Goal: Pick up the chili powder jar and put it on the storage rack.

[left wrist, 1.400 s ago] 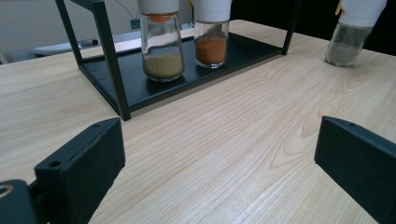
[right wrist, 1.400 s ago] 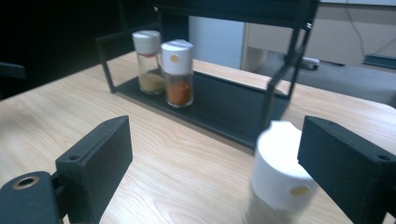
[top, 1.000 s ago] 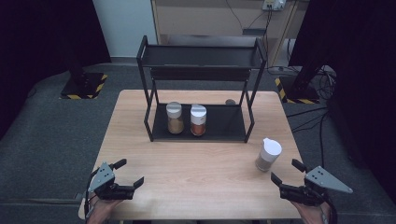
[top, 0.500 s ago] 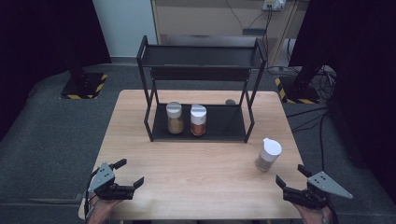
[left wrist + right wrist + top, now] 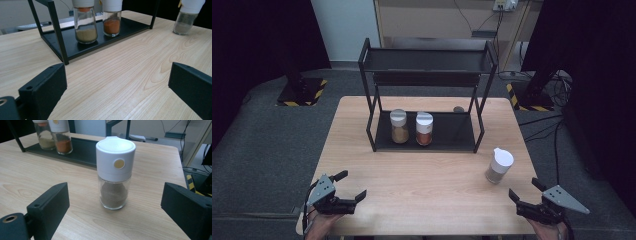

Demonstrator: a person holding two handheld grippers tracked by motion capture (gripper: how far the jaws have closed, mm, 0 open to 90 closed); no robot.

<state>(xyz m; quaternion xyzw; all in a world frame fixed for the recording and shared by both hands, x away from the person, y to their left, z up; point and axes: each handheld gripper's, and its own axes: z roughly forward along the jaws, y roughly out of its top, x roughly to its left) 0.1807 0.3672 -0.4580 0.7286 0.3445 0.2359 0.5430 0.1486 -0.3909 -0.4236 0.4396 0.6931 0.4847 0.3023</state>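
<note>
The right hand-held gripper [image 5: 527, 191] stood open near the bench's right front corner, facing the white-capped glass spice jar [image 5: 499, 165]; the left hand-held gripper [image 5: 351, 186] was open too.

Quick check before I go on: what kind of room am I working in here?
Probably a lab or recording studio, not a kitchen. A wooden table with a black rack stands on grey carpet, with dark curtains beside it and loose cables on the floor.
</note>
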